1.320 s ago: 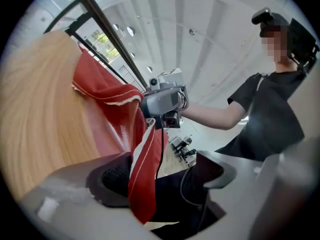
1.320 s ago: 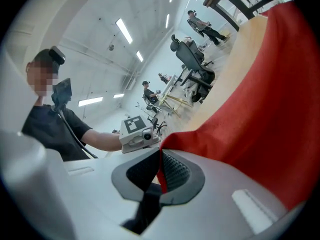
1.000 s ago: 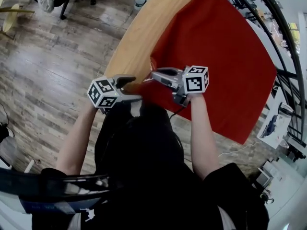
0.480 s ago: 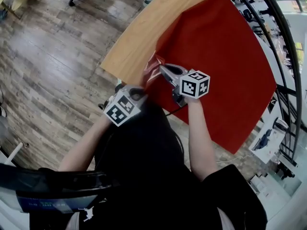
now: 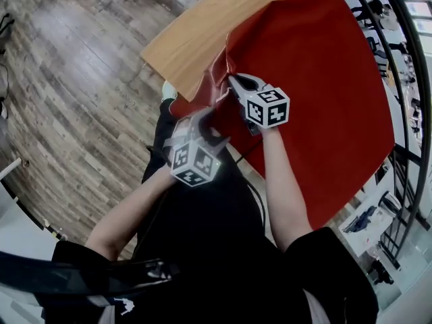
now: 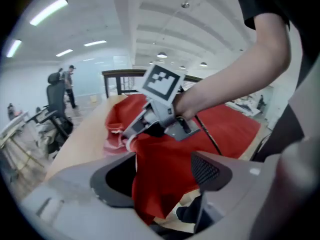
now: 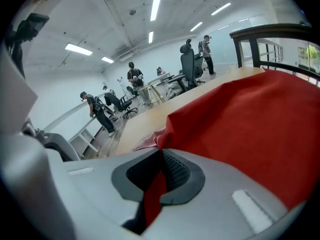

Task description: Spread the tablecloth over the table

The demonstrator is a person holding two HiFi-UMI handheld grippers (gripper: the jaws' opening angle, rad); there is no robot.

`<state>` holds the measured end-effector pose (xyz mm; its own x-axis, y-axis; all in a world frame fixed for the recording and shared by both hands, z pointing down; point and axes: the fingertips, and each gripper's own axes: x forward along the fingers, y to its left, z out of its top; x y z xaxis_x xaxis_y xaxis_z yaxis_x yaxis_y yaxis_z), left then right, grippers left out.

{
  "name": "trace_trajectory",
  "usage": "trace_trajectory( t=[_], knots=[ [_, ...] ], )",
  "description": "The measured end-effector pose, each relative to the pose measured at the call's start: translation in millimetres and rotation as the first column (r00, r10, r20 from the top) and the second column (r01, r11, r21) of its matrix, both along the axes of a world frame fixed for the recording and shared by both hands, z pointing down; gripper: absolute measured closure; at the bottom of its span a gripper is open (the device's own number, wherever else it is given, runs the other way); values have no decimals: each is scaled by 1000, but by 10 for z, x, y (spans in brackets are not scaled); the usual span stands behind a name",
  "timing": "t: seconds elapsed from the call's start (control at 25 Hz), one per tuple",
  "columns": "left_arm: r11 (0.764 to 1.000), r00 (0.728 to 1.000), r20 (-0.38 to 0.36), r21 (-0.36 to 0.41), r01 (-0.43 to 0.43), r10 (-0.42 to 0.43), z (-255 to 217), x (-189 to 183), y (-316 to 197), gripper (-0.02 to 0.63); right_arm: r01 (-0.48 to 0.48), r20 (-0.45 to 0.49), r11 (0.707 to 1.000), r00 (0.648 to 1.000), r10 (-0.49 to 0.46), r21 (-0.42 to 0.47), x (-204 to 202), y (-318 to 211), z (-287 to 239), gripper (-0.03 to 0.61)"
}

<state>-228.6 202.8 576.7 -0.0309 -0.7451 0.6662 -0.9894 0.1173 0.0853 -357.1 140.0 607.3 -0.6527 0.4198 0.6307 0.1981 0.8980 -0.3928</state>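
Right fingers tight on tablecloth

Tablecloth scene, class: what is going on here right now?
A person works a red tablecloth over a wooden table with two handheld grippers. The right gripper is shut on a bunched edge of the tablecloth, lifted off the wood. The left gripper has just been opening its jaws. They stand apart with a hanging fold between them, not pinched. One side of the table is bare.
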Motion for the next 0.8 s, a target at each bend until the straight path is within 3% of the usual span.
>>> trace_trajectory(
  t=[0.08,0.16,0.24,0.4,0.48,0.56,0.64,0.72,0.8],
  knots=[
    [997,995,-57,-17,79,-80,114,27,128,291,-33,39,999,999,34,-15,33,-104,-79,558],
    [995,987,-131,-38,93,-98,242,132,179,313,-34,50,999,998,34,-10,80,-170,-117,558],
    [995,986,-141,-48,82,-88,339,237,124,331,-5,36,1000,999,3,30,152,-195,-78,558],
    [998,991,-131,-52,-35,28,421,681,-105,327,66,-13,987,998,-65,144,352,-232,69,552],
    [996,993,-83,-7,-91,90,295,814,-143,324,100,-31,981,995,-96,169,423,-215,129,549],
    [998,1000,7,54,-30,30,102,613,-76,397,127,-54,973,992,-118,195,484,-213,205,549],
    [992,995,33,82,94,-97,18,210,68,415,141,-62,967,990,-130,212,528,-206,250,551],
    [989,990,4,62,138,-138,87,-137,193,327,132,-49,969,991,-124,210,544,-192,217,552],
    [997,998,-17,25,66,-66,201,-344,241,279,108,-44,975,994,-101,194,530,-206,175,554]
  ],
)
